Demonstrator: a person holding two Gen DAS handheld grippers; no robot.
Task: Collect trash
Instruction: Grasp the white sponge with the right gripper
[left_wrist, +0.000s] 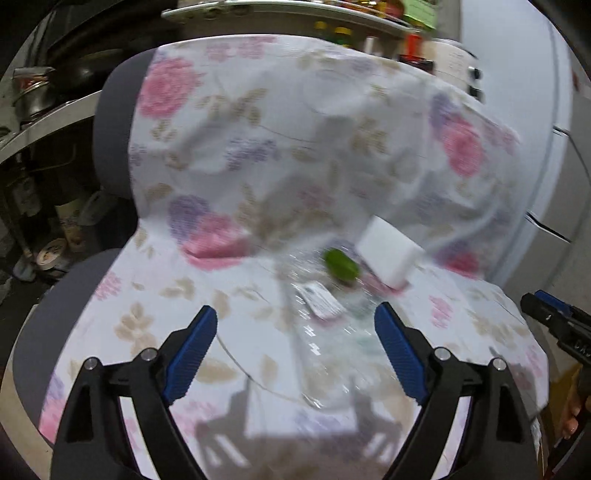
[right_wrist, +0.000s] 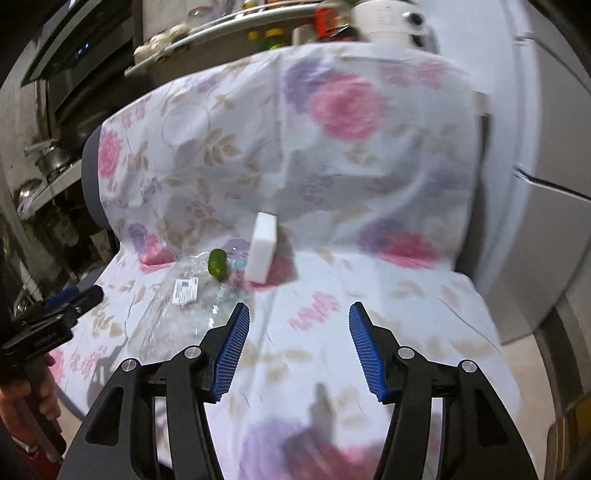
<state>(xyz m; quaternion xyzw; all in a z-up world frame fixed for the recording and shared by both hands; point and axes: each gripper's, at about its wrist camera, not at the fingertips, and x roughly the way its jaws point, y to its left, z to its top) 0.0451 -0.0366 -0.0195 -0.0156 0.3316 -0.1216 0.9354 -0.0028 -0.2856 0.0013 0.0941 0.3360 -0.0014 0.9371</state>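
A crumpled clear plastic bottle (left_wrist: 325, 325) with a green cap (left_wrist: 341, 266) and a white label lies on the seat of a chair draped in floral cloth (left_wrist: 258, 155). A white block (left_wrist: 391, 254) leans against the chair back just behind it. My left gripper (left_wrist: 295, 314) hovers over the seat, open, with the bottle lying ahead between its blue fingers, untouched. In the right wrist view the bottle (right_wrist: 184, 306) and green cap (right_wrist: 218, 262) are ahead to the left, the white block (right_wrist: 263, 247) straight ahead. My right gripper (right_wrist: 297, 308) is open and empty.
Cluttered kitchen shelves with pots (left_wrist: 33, 96) stand left of the chair, and jars and bottles (left_wrist: 332, 33) stand on a counter behind it. A white refrigerator (right_wrist: 546, 155) rises at the right. The other gripper, held by a hand (right_wrist: 26, 398), shows at each view's edge.
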